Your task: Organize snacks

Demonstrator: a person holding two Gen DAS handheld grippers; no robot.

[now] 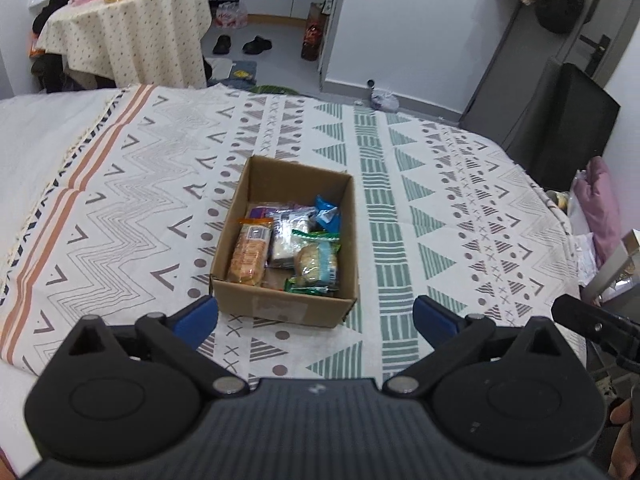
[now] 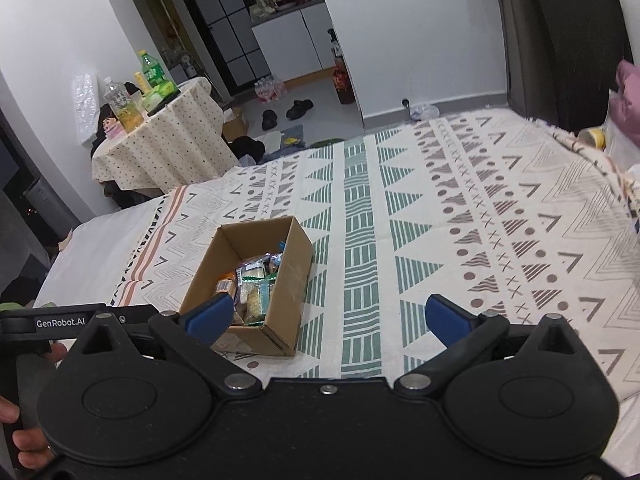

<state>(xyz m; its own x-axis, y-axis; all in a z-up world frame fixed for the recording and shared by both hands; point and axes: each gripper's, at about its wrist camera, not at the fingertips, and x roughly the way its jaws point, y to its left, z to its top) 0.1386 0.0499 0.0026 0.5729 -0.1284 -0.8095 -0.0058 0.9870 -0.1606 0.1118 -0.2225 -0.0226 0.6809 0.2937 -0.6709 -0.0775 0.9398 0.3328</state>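
Cardboard box (image 1: 283, 304) sat open-topped on the bed's patterned cover (image 1: 440, 208), roughly mid-bed, beside a green striped band of the print. Inside lay wrapped snacks (image 1: 280, 244): an orange-wrapped biscuit pack (image 1: 249, 256) along the left wall, a clear pack with white contents in the middle, a round cake in a green-edged wrapper (image 1: 314, 266) at right, a blue wrapper (image 1: 328, 214) toward the far right corner. All lay within the box; none seen on the cover.

Left gripper (image 1: 316, 322) hung above the bed on the near side of the box, jaws spread wide, blue pads (image 1: 196, 320) clear of the cardboard, nothing between them. Right gripper (image 2: 328, 318) likewise spread wide and empty, off to the box's right side; in its own view its left pad overlapped the box's near corner, contact not discernible. Fingers of a hand (image 2: 28, 446) showed at that view's lower left edge.

Beyond the bed: a small table (image 2: 168, 148) under a dotted cloth carrying bottles (image 2: 154, 70) and green packets; dark shoes (image 1: 242, 45) on the grey floor; a grey door (image 1: 592, 40) with garments hung above; white walls.
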